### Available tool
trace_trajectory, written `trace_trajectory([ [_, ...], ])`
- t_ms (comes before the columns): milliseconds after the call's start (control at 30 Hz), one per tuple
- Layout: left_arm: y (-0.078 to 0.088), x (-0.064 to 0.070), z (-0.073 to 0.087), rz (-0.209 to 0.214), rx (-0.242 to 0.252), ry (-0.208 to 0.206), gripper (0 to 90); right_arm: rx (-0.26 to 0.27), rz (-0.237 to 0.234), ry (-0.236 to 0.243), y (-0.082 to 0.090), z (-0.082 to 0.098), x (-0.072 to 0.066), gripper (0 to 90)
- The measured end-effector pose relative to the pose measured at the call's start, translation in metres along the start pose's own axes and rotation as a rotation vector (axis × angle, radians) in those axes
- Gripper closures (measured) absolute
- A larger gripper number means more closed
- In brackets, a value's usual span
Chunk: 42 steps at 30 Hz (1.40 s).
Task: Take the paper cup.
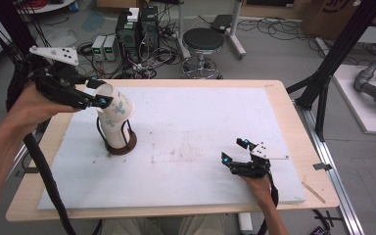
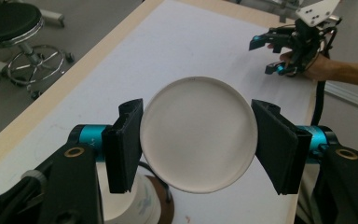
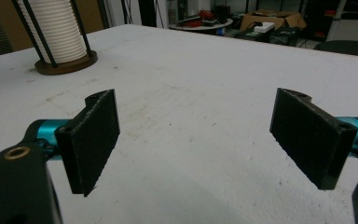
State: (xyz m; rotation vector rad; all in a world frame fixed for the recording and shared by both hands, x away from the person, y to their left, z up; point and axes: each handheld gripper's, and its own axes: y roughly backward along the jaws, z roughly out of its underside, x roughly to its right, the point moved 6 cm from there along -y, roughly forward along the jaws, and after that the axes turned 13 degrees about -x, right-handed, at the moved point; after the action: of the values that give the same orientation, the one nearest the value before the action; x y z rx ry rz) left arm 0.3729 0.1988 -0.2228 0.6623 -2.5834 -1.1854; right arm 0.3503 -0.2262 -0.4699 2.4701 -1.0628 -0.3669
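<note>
Item: paper cup (image 1: 116, 106), white with a printed pattern, tilted, at the top of the cup stack (image 1: 111, 132) in the wire holder (image 1: 122, 144). I have it clamped across the body in my left gripper (image 1: 100, 93), jaws pressing both sides. I judge it light, thin-walled and easily crushed; the stiffer rim band is the better hold. Right gripper (image 1: 235, 151): jaws wide apart and empty, resting on the surface (image 1: 200, 122) well to the right of the holder.
</note>
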Motion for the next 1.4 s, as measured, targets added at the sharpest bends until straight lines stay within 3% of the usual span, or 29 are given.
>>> trace_trajectory([
  [200,-0.008,0.015,0.005,0.023,0.06,-0.027,37.1,-0.001,0.002,-0.004,0.0,0.0,0.0,16.0],
  [533,-0.024,0.033,0.02,0.043,0.1,-0.053,37.1,0.0,0.004,-0.009,0.0,0.0,0.001,16.0],
  [867,-0.042,0.04,0.034,0.067,0.126,-0.062,37.2,-0.004,-0.001,-0.017,0.0,0.0,0.002,16.0],
  [933,-0.047,0.043,0.037,0.079,0.146,-0.047,37.2,-0.001,-0.001,-0.018,0.0,0.0,0.002,16.0],
  [1133,-0.059,0.048,0.047,0.09,0.184,-0.055,37.1,-0.003,-0.005,-0.024,0.0,0.0,0.002,16.0],
  [1400,-0.074,0.056,0.067,0.08,0.253,-0.06,37.1,-0.004,-0.005,-0.023,0.0,0.0,0.003,16.0],
])
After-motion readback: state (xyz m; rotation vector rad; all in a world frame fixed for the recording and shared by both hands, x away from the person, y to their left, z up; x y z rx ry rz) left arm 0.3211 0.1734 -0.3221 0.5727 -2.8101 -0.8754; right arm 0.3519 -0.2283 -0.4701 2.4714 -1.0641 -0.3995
